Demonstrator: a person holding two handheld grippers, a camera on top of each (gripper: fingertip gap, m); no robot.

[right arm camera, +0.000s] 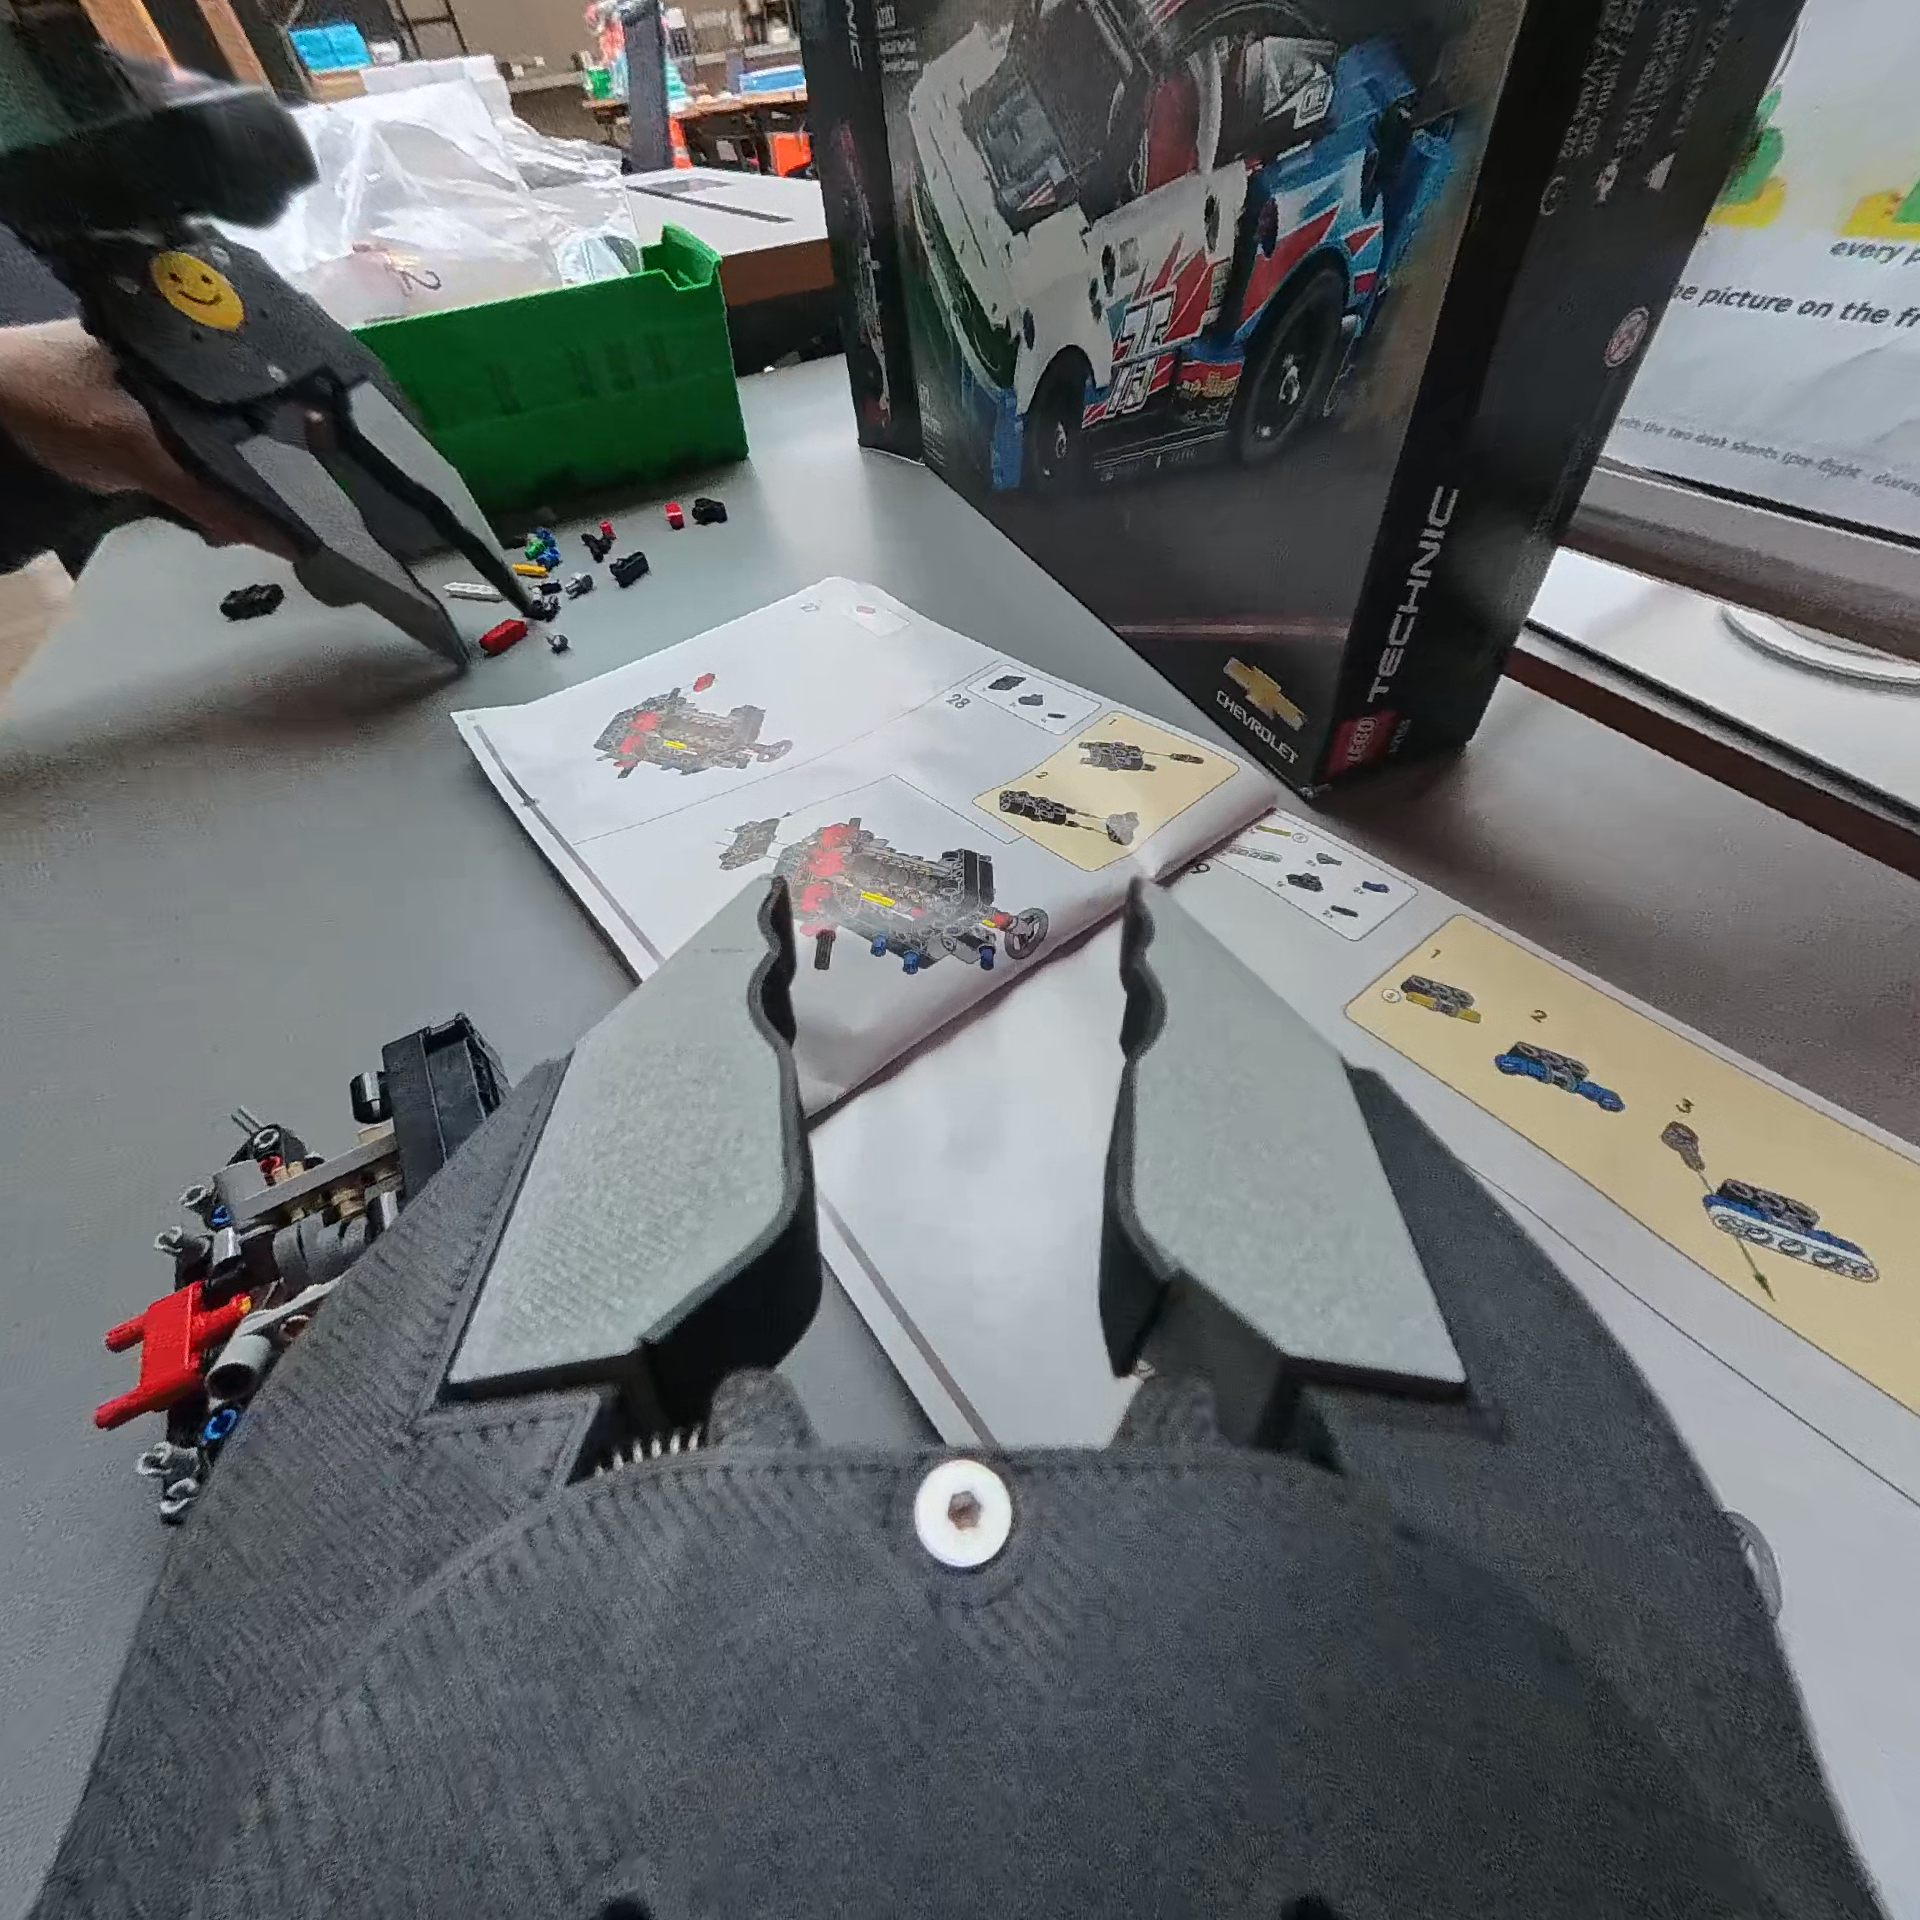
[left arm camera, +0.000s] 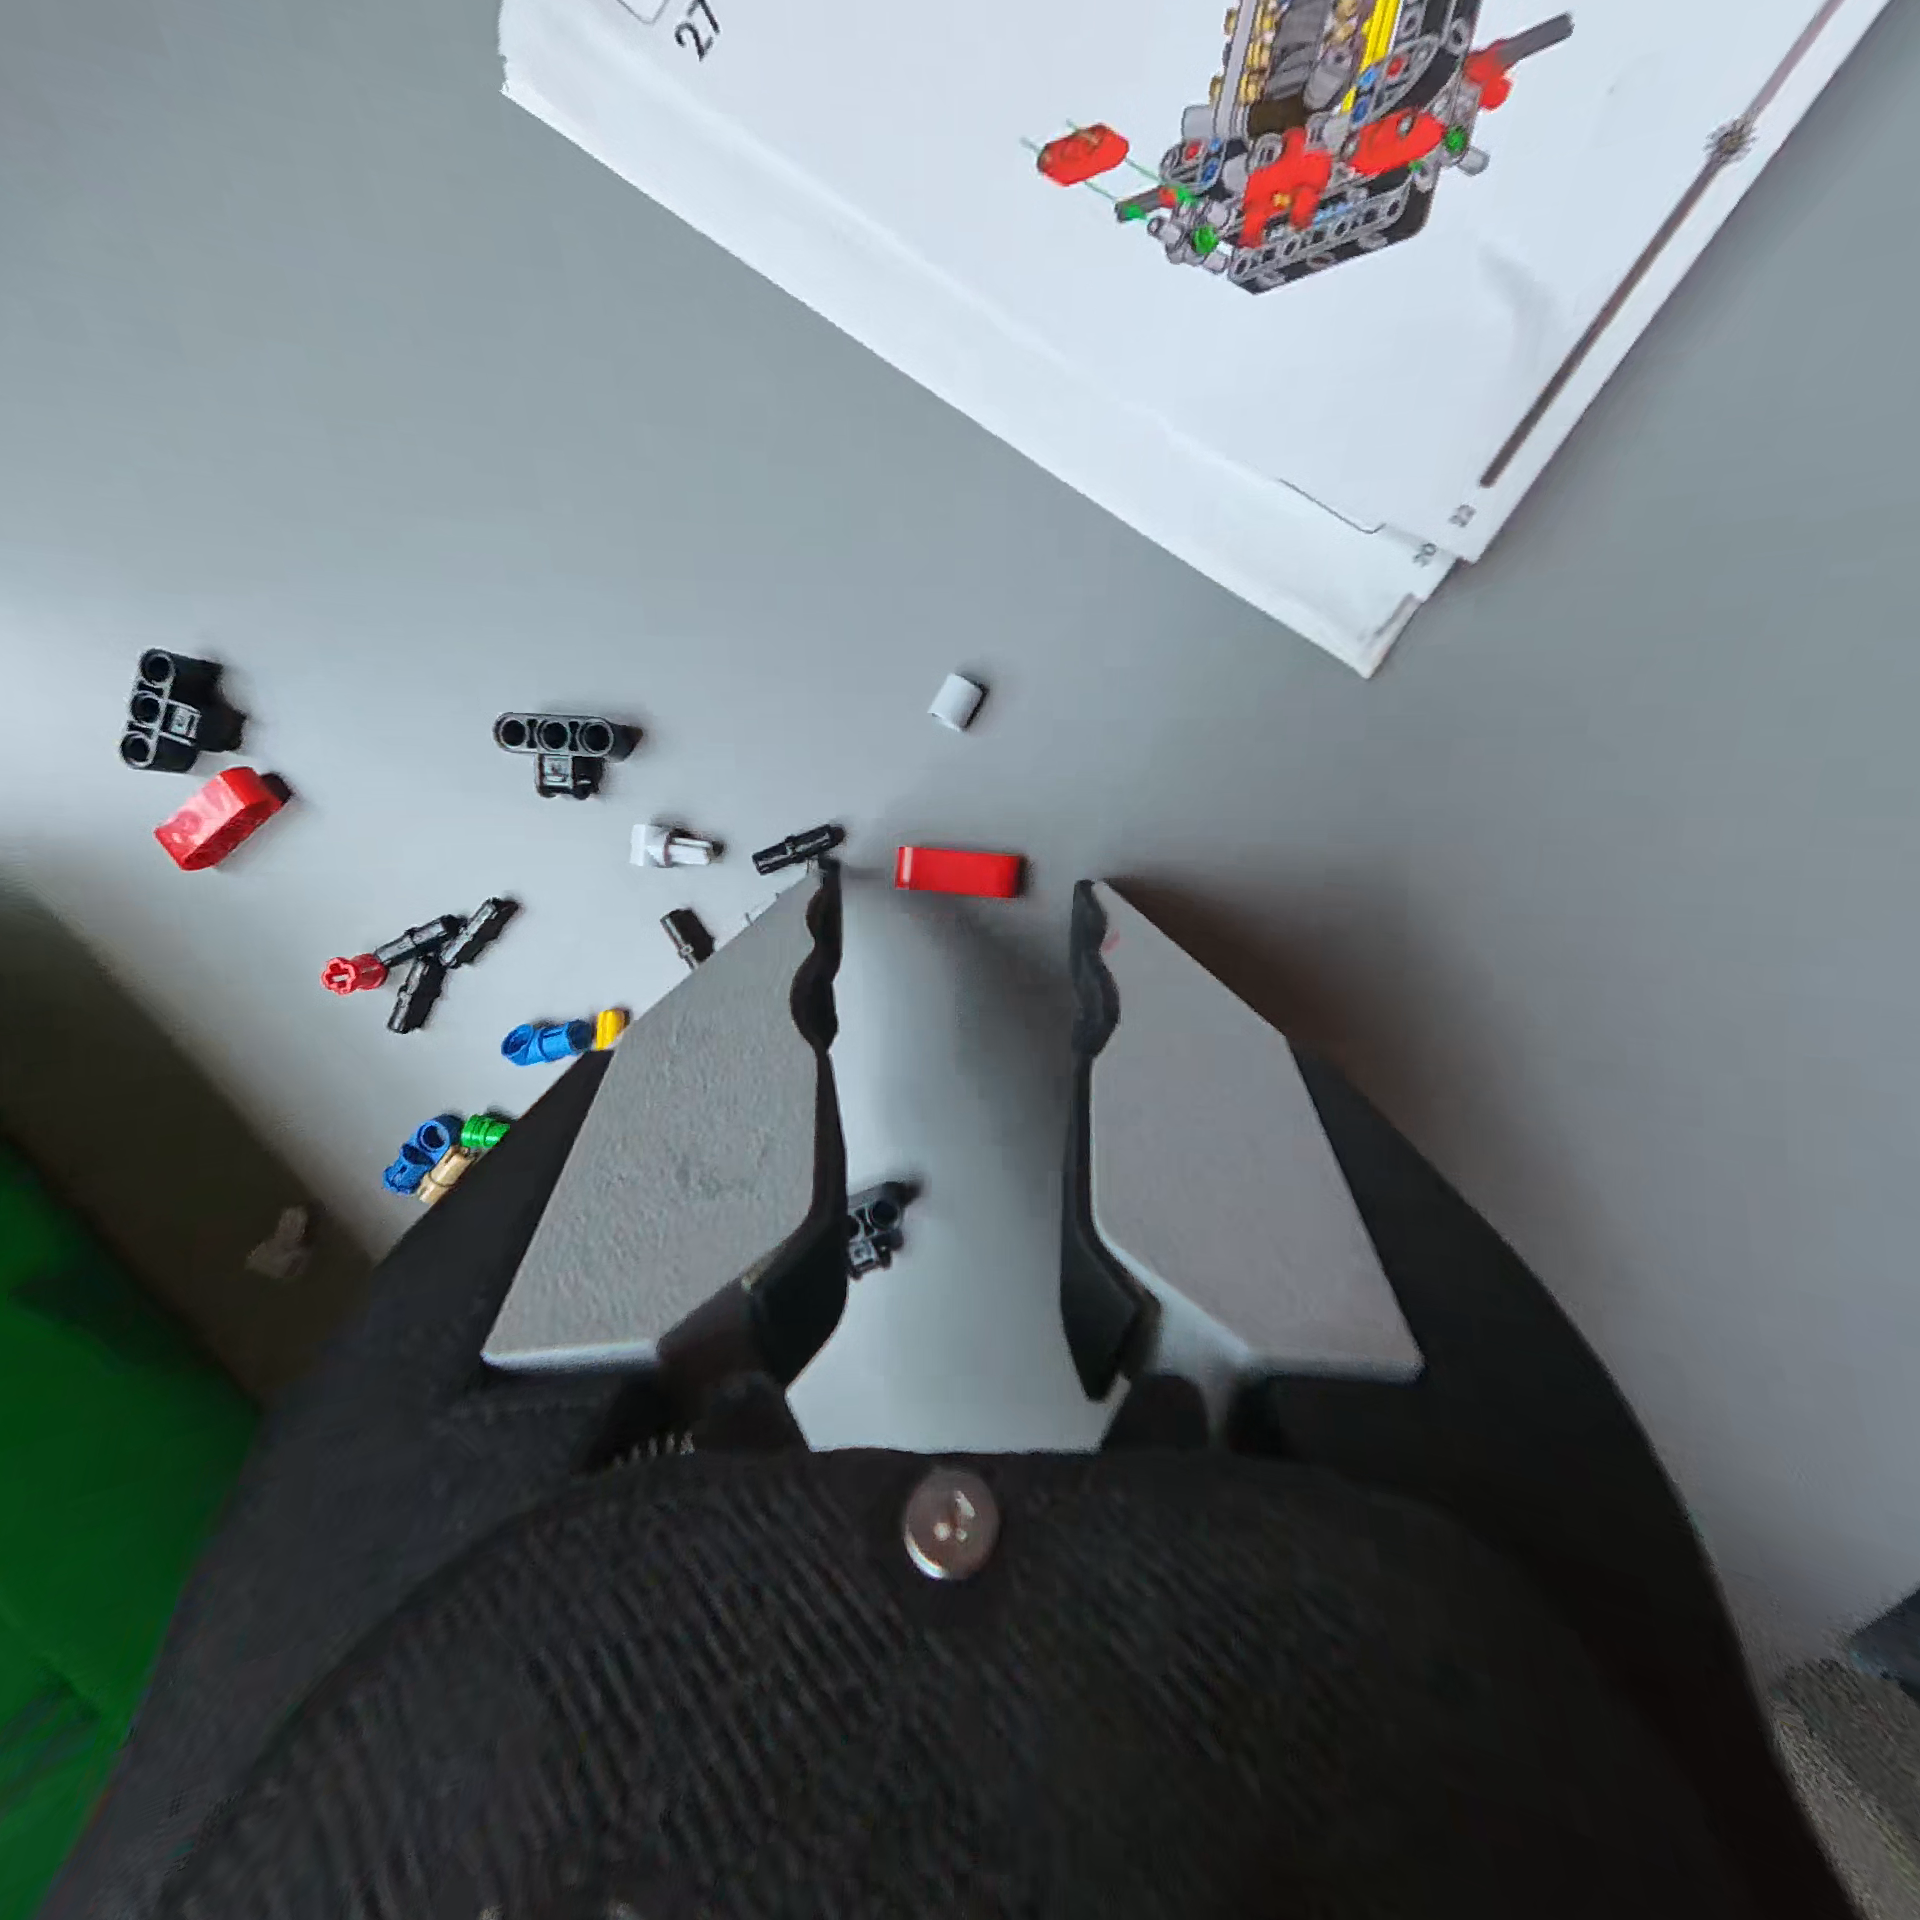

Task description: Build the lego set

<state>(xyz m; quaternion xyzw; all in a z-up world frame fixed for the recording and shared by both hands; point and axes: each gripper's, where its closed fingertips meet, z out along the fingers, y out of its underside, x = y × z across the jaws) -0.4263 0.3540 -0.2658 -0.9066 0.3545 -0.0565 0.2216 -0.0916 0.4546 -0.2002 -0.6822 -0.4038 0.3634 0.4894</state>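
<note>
My left gripper is open and empty, its tips just short of a small red beam on the grey table. Loose pieces lie to its left: black connectors, a red piece, black pins, blue pins. The same gripper shows in the right wrist view, tips straddling the red beam. My right gripper is open and empty above the open instruction booklet. The part-built grey, black and red model lies at its left.
The set's box stands upright behind the booklet. A green bin sits behind the loose pieces, with plastic bags beyond it. The booklet's corner lies ahead of my left gripper. A small white cylinder piece lies apart. My right tips are about 45 cm from the red piece, my left tips only 12 cm. The right camera catches it too, in the right wrist view.
</note>
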